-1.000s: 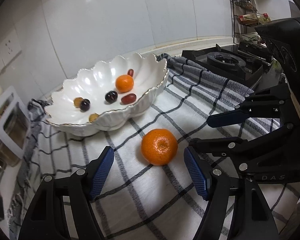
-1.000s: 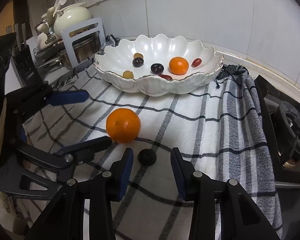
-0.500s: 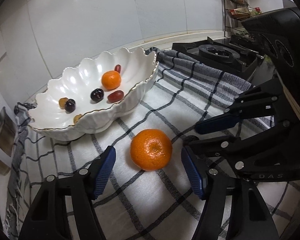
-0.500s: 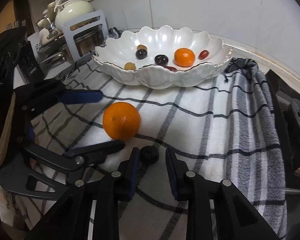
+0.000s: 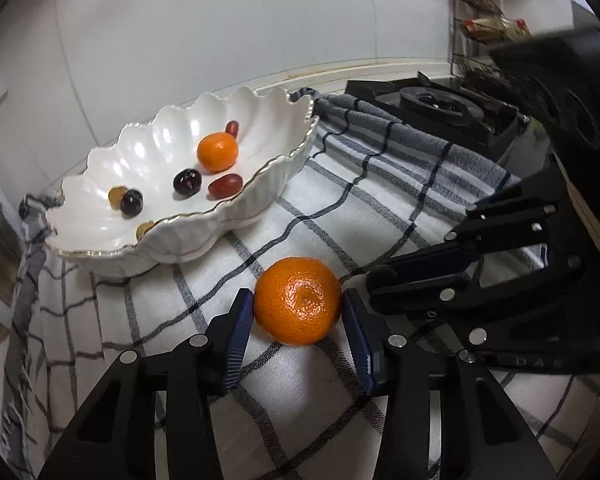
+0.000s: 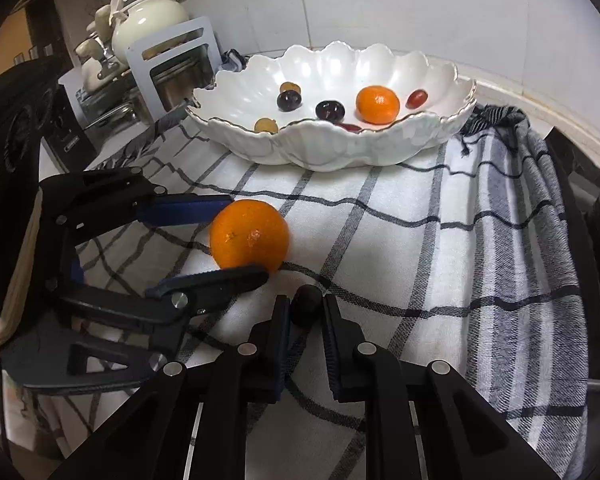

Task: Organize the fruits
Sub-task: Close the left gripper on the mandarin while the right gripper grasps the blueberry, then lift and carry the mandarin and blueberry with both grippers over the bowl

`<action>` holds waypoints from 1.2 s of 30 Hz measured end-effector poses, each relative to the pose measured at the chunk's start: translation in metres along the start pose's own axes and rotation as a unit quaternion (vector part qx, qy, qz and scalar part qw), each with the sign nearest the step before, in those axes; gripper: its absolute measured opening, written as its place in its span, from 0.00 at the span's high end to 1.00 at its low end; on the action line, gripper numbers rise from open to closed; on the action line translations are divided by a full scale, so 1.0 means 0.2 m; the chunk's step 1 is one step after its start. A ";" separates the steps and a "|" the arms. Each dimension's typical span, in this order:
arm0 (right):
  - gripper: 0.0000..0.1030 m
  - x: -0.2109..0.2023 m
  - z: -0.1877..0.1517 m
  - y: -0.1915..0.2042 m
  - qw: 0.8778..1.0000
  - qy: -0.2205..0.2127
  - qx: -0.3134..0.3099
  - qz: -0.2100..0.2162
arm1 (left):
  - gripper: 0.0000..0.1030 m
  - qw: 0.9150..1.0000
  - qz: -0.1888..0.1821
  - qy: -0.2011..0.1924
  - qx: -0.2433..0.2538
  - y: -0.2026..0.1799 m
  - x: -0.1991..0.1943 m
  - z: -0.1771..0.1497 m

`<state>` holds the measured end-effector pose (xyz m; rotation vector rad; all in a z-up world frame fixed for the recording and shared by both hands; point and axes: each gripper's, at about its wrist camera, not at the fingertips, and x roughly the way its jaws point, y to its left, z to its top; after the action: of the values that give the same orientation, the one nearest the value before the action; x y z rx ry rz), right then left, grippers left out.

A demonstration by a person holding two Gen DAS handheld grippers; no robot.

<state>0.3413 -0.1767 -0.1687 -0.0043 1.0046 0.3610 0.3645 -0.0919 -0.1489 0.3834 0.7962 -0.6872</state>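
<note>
A large orange (image 5: 299,300) lies on the checked cloth; my left gripper (image 5: 298,312) is shut on it, both blue pads touching its sides. The orange also shows in the right wrist view (image 6: 249,237), between the left gripper's fingers (image 6: 188,207). My right gripper (image 6: 306,312) is shut on a small dark fruit (image 6: 306,305) on the cloth just right of the orange. The white scalloped bowl (image 5: 260,196) behind holds a small orange (image 5: 217,151) and several dark, red and yellow grapes; it also shows in the right wrist view (image 6: 340,148).
A gas stove (image 5: 432,108) stands at the right, past the folded grey edge of the cloth (image 5: 400,140). A dish rack with a cream pot (image 6: 152,28) stands at the left. A tiled wall runs behind the bowl.
Both grippers moved forward and closed: the left one on the large orange, the right one on the small dark fruit. The fruits in the bowl have not moved.
</note>
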 end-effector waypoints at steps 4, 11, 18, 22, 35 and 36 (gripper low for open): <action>0.82 -0.03 -0.01 0.02 1.000 -0.013 -0.006 -0.015 | 0.57 1.000 0.006 0.000 -0.020 0.00 -0.01 -0.01; 0.82 -0.08 -0.05 0.04 0.998 -0.034 -0.020 -0.039 | 0.57 0.999 0.011 0.000 -0.052 -0.01 -0.05 -0.04; 0.82 -0.14 -0.06 0.05 0.998 -0.044 -0.015 -0.038 | 0.57 0.996 0.022 -0.012 -0.090 0.00 -0.13 -0.05; 0.82 -0.19 -0.06 0.06 0.998 -0.056 -0.011 -0.037 | 0.57 0.993 0.033 -0.025 -0.112 -0.01 -0.20 -0.05; 0.82 -0.39 -0.03 0.07 0.993 -0.107 -0.001 -0.048 | 0.58 0.984 0.067 -0.061 -0.156 -0.03 -0.43 -0.02; 0.82 -0.40 -0.02 0.08 0.993 -0.111 -0.001 -0.049 | 0.58 0.983 0.070 -0.063 -0.158 -0.03 -0.45 -0.02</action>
<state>0.2946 -0.1869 -0.1018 -0.0146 0.7816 0.2670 0.3131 -0.0580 -0.0835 0.1045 0.7354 -0.4390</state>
